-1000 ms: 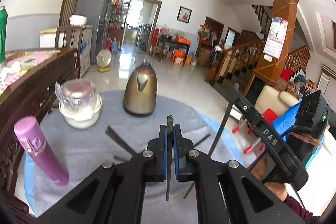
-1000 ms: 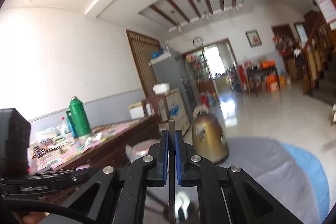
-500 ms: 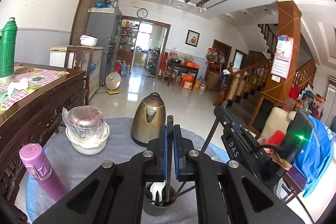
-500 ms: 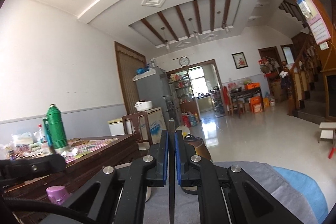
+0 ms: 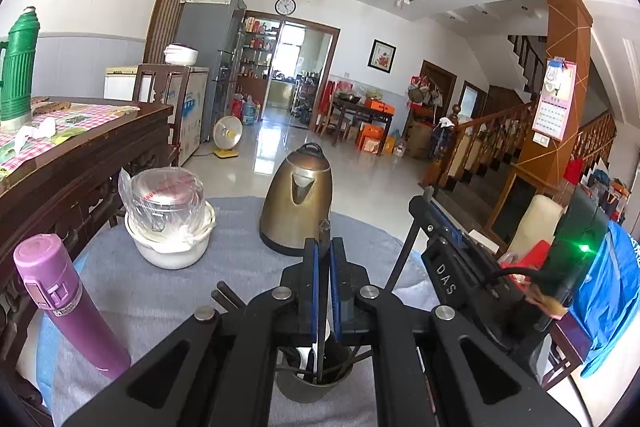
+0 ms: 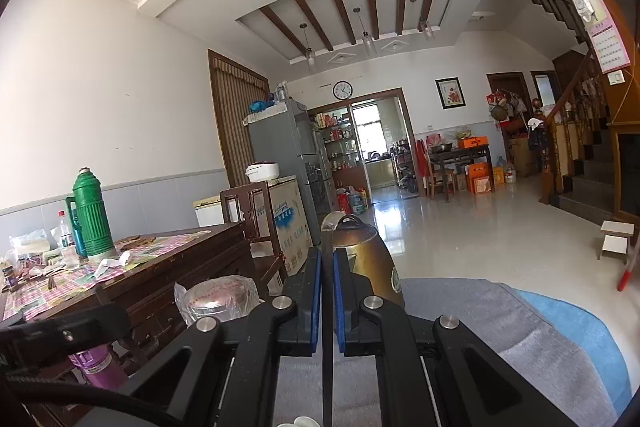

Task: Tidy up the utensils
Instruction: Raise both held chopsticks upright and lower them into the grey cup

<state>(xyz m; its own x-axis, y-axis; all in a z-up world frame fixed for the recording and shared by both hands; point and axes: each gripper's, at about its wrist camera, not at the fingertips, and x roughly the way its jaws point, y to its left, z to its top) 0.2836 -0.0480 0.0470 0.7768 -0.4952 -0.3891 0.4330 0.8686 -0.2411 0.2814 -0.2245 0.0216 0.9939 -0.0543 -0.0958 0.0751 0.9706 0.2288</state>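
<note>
My left gripper (image 5: 324,259) is shut on a dark chopstick (image 5: 323,229) held upright, its lower end inside a grey utensil cup (image 5: 310,385) on the grey cloth. The cup holds a white spoon and several dark sticks. My right gripper (image 5: 422,205) shows at the right in the left wrist view, with its chopstick (image 5: 402,255) slanting down toward the cup. In the right wrist view my right gripper (image 6: 327,259) is shut on that dark chopstick (image 6: 327,239). Loose chopsticks (image 5: 226,297) lie on the cloth left of the cup.
A brass kettle (image 5: 297,201) stands behind the cup. A white bowl with a plastic-wrapped container (image 5: 168,217) sits to the left. A purple flask (image 5: 66,305) stands at the near left. A dark wooden table (image 5: 76,155) borders the left side.
Both grippers rose and tilted up, then came level. The left gripper moved over the cup and lowered its chopstick's end into it. The right gripper's chopstick now slants toward the cup.
</note>
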